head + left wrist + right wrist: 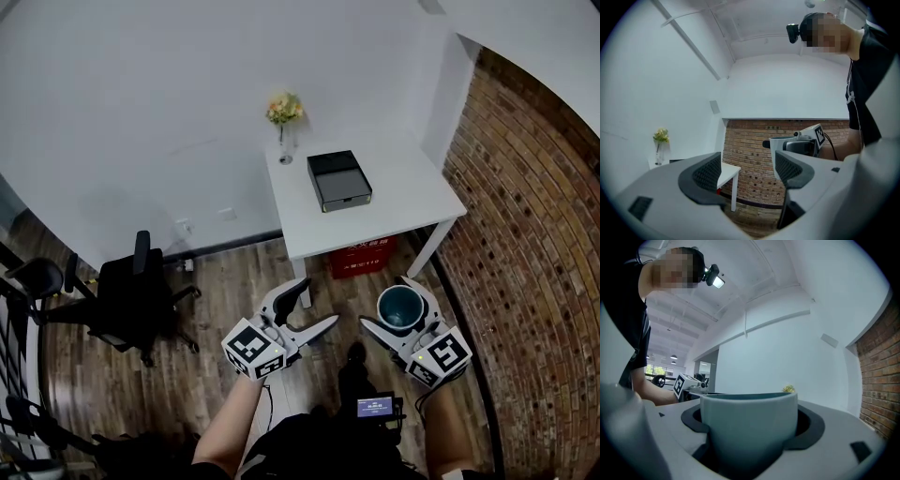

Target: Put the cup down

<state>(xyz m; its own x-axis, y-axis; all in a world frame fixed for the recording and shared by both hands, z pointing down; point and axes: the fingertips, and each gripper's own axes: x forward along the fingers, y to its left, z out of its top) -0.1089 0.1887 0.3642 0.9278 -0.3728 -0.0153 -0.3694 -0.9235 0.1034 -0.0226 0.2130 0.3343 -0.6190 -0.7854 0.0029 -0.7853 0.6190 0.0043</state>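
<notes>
While the right gripper (749,427) grips the teal cup (401,307) above the floor (234,281), short of the white table (412,202), nothing is down yet; the left gripper (317,305) gapes empty.

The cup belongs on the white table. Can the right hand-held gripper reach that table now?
Probably not yet: right hand-held gripper, holding the cup, hangs over floor short of the table.

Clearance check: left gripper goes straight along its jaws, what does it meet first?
Likely the brick wall; the left gripper points just right of the white table corner, though depth is unclear.
</notes>
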